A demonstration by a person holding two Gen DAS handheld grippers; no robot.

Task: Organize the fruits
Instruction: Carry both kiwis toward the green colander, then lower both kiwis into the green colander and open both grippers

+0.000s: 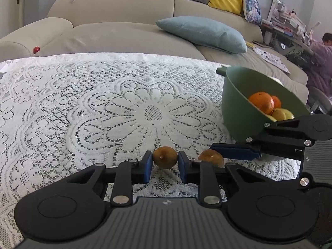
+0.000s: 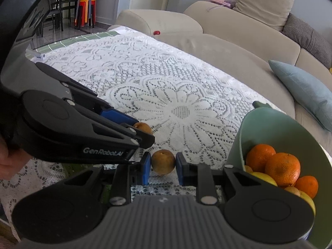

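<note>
Two brown kiwis lie on the lace tablecloth. My left gripper (image 1: 165, 164) has its blue pads against the sides of one kiwi (image 1: 165, 157). The second kiwi (image 1: 211, 158) lies just to its right, with the right gripper's blue finger (image 1: 236, 151) reaching over it. In the right wrist view my right gripper (image 2: 163, 165) has its pads at the sides of that kiwi (image 2: 163, 161), and the left gripper's fingers (image 2: 116, 117) hold the other kiwi (image 2: 143, 127). A green bowl (image 1: 238, 108) with oranges (image 1: 261, 102) and lemons (image 1: 279, 114) stands at the right; it also shows in the right wrist view (image 2: 267, 128).
A white lace cloth (image 1: 103, 103) covers the table. A beige sofa (image 1: 116, 29) with a blue cushion (image 1: 203, 33) lies beyond the far edge. A small red ball (image 1: 36, 49) rests on the sofa arm. A person (image 1: 321, 62) sits at far right.
</note>
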